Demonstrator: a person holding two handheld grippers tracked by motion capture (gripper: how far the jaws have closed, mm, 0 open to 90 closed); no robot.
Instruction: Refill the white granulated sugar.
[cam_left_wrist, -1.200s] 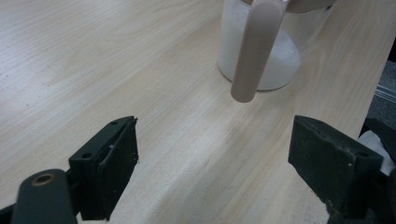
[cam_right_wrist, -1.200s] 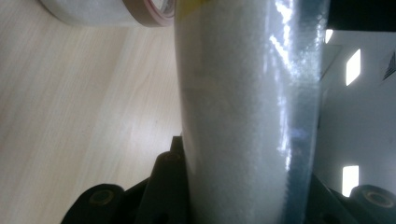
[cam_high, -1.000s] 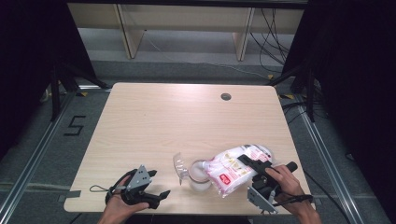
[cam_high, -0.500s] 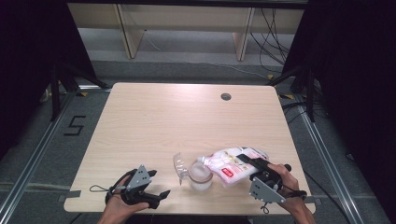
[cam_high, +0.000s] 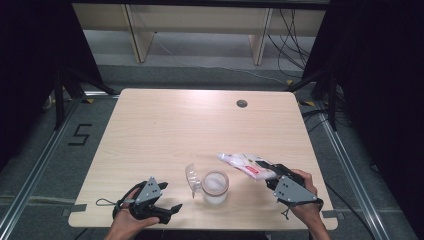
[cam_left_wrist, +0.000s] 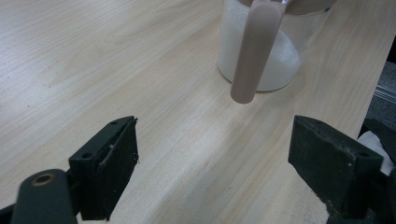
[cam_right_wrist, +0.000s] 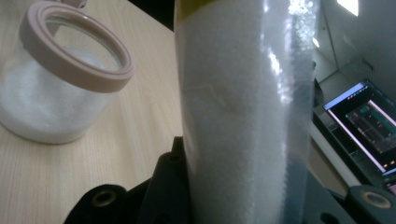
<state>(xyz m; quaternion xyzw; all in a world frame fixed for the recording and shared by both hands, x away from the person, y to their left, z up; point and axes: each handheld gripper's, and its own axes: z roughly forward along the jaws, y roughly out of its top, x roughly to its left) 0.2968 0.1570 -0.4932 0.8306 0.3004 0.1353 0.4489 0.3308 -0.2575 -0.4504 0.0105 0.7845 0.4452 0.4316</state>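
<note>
Right tongs (cam_high: 272, 176) clamp a soft, clear plastic bag (cam_high: 245, 164) of white granules, near the table's (cam_high: 165, 125) front edge. Left tongs (cam_high: 170, 202) gape wide, empty. Round glass jar (cam_high: 215, 187), pinkish rim, stands between.

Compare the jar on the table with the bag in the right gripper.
The jar stands upright on the table, free of both grippers; the bag is held off the table, clamped in the right gripper.
The jar is rigid clear glass with a pinkish rim, its lid flipped open; the bag is soft plastic with a red and white label.
Both hold white grains, sugar or salt by the look.
</note>
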